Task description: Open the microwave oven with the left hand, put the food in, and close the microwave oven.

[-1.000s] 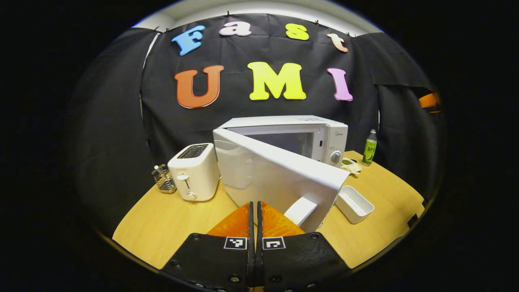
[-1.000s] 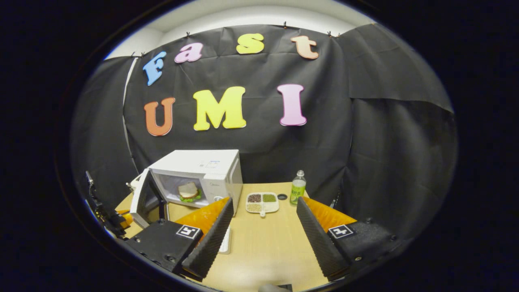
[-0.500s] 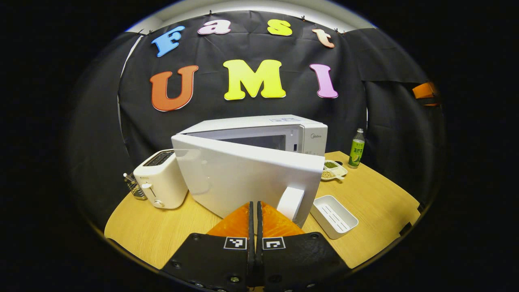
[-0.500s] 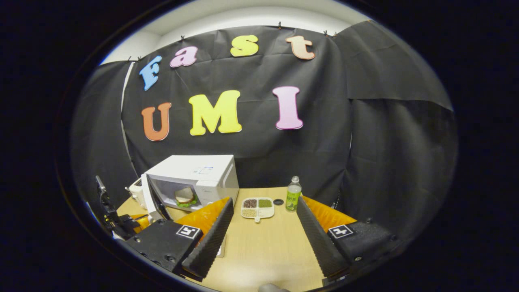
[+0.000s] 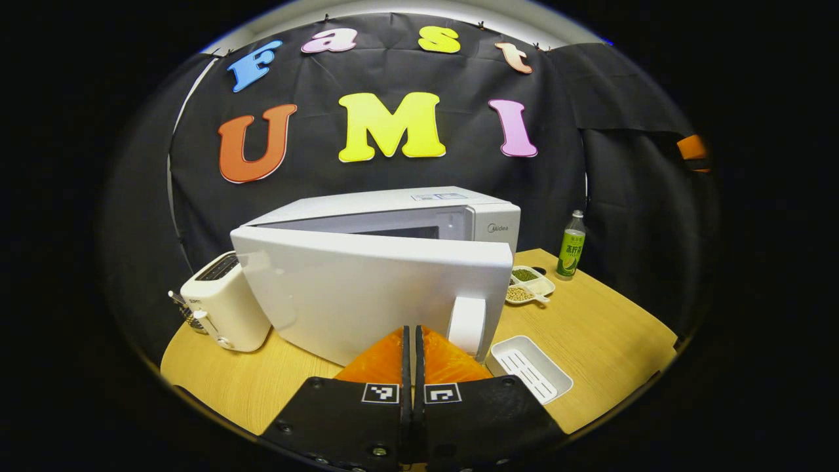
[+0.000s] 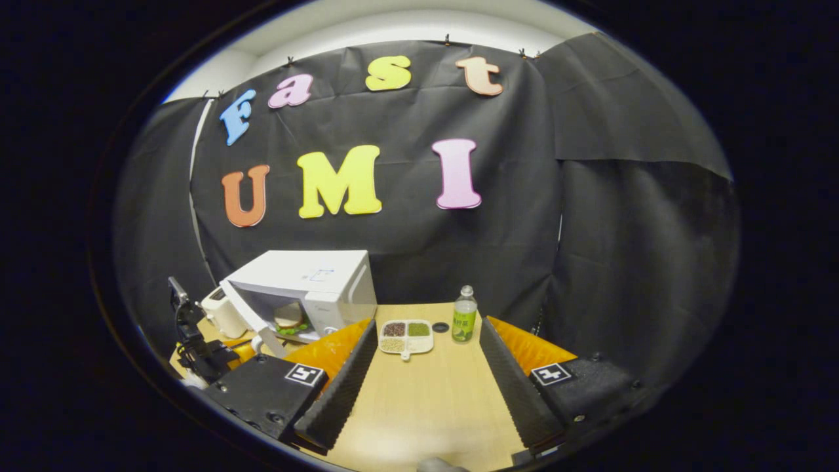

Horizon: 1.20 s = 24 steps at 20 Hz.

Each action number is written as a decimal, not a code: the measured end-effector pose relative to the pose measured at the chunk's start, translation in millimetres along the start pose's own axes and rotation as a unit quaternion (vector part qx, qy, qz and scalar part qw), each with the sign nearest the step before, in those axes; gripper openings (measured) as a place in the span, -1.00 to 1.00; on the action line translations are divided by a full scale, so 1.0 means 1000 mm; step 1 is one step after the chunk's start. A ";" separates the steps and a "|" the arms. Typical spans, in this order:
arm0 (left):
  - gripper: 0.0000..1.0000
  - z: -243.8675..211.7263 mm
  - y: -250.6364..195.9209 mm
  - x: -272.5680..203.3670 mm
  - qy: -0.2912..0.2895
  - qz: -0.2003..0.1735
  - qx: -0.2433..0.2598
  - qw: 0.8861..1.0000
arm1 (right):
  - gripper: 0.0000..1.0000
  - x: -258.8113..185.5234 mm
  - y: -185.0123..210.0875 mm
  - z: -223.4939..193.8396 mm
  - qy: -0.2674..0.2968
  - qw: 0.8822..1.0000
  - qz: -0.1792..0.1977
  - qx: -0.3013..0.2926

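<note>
since the earlier frames the microwave door [image 5: 373, 288] has swung further toward the microwave oven [image 5: 393, 210], leaving a narrower gap along its top edge. the left gripper [image 5: 411, 341] sits near the door's outer face, just left of the door handle [image 5: 467, 324], with its fingers pressed together and nothing between them; contact with the door cannot be confirmed. in the right gripper view the food [image 6: 289, 317], a sandwich, rests inside the cavity behind the partly open door. the right gripper [image 6: 425, 367] hangs over the table [image 6: 426, 400] with its fingers spread and nothing held, well to the right of the oven. status: opening and loading appear complete; closing is judged partly done. remaining: push the door fully home until it latches. an empty white tray [image 5: 531, 367] lies on the table just right of the door.
</note>
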State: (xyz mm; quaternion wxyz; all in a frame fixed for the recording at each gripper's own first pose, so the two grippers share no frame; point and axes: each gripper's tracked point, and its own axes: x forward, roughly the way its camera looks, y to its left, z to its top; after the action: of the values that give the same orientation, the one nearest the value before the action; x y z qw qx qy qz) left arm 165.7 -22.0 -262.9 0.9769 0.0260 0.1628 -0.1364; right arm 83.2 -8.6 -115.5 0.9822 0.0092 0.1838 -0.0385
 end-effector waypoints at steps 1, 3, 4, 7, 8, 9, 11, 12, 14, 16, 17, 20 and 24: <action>-1.00 0.000 -0.003 0.006 0.000 -0.004 -0.001 1.000 | 0.99 0.001 -0.003 0.000 0.001 1.000 -0.005 0.001; -1.00 0.000 -0.005 0.020 0.003 -0.008 -0.002 1.000 | 0.99 0.000 -0.008 -0.003 0.005 1.000 -0.014 0.004; -1.00 0.002 -0.006 0.027 0.003 -0.010 -0.004 1.000 | 1.00 0.000 -0.011 -0.004 0.005 1.000 -0.020 0.007; -1.00 0.006 -0.008 0.048 0.001 -0.016 -0.002 1.000 | 0.83 -0.002 -0.017 -0.005 0.006 0.999 -0.034 0.013; -1.00 0.009 -0.008 0.056 0.001 -0.017 0.000 1.000 | 0.83 -0.002 -0.018 -0.007 0.008 0.999 -0.038 0.015; -1.00 0.014 -0.009 0.064 0.000 -0.016 -0.001 1.000 | 0.84 -0.002 -0.020 -0.007 0.010 0.999 -0.043 0.016; -1.00 0.018 -0.012 0.076 -0.004 -0.021 -0.007 1.000 | 0.84 -0.002 -0.024 -0.009 0.011 0.998 -0.053 0.016; -1.00 0.019 -0.012 0.082 -0.005 -0.022 -0.005 1.000 | 0.83 -0.002 -0.025 -0.008 0.012 0.998 -0.056 0.016; -1.00 0.021 -0.013 0.093 -0.004 -0.024 -0.004 1.000 | 0.83 -0.002 -0.027 -0.009 0.013 0.998 -0.063 0.015; -1.00 0.024 -0.012 0.101 -0.003 -0.023 -0.007 1.000 | 0.84 0.000 -0.027 -0.009 0.015 0.997 -0.068 0.015; -1.00 0.026 -0.011 0.106 -0.004 -0.023 -0.012 1.000 | 1.00 0.001 -0.027 -0.009 0.016 0.997 -0.069 0.015; -1.00 0.024 -0.010 0.109 -0.003 -0.021 -0.020 1.000 | 0.84 0.006 -0.023 -0.010 0.020 0.997 -0.069 0.017; -1.00 0.023 -0.010 0.112 0.000 -0.018 -0.017 1.000 | 1.00 0.010 -0.015 -0.006 0.020 0.997 -0.066 0.020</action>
State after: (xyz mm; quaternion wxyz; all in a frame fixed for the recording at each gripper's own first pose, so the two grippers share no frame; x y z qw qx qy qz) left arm 271.8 -62.5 -277.1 0.9746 0.0064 0.1656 -0.1509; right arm 89.1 -24.4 -125.2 0.9733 0.0176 0.2025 -0.1064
